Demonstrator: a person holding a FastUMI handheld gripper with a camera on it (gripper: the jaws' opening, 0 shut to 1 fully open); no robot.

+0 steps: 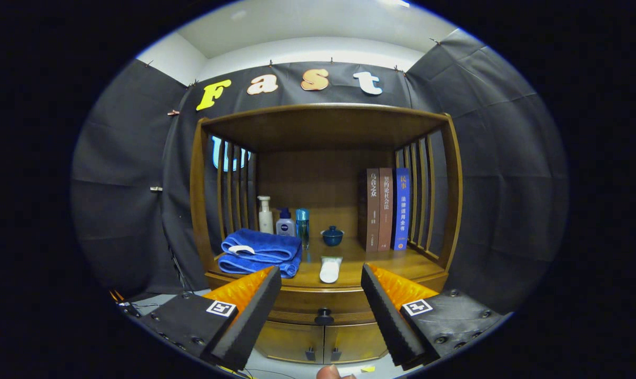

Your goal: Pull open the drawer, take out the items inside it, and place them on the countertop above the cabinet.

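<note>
While the drawer reads as closed, the scene fits either end of the job, so only the lie of things is given.

Cabinet (323,126): a wooden unit with slatted sides, an open shelf above, a drawer below it and two small doors at the foot.

Tabletop (391,263): the wooden surface above the drawer; it carries folded blue towels (262,251), three books (386,208) standing at the right, three bottles (285,220) at the back left, a small dark lidded cup (332,236) and a pale tube (330,269) lying near the front edge.

Drawer (318,301): sits flush in the cabinet front, just ahead of the fingers and between them; a stiff wooden front that would likely slide straight out. What it holds is hidden.

Tool (322,310): fingers spread wide apart, gripping nothing, aimed at the drawer front.

Knob (324,317): small, dark and round, centred on the drawer front; hard and probably smooth, so it could slip. It is the one place to take hold, pinched from both sides.

Stage: a shut drawer with the tube on top suits a start or a finish.
</note>
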